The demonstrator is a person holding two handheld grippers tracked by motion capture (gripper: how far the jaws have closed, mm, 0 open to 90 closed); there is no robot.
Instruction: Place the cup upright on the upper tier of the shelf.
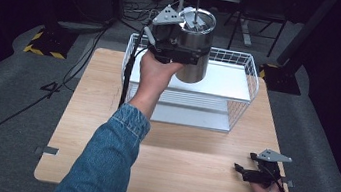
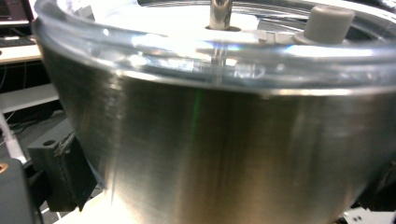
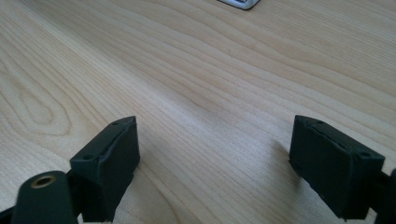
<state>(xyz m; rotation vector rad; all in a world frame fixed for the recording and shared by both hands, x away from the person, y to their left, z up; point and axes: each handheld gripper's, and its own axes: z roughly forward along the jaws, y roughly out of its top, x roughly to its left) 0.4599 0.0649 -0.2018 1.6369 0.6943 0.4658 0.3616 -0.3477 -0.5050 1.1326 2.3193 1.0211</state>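
Between left gripper (image 1: 180,52) jaws, seemingly: steel tumbler (image 1: 195,49).

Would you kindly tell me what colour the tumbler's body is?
Silvery brushed steel; the tumbler shows best in the left gripper view.

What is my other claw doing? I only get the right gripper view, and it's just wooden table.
Observer: Your left claw is gripping a steel tumbler, lifted off the table.
Operator: Where is it going?
Observer: I can't tell where next, but it is held up over a white wire basket.
Operator: Does the cup have a top?
Observer: Yes, a clear lid with a metal straw poking through.
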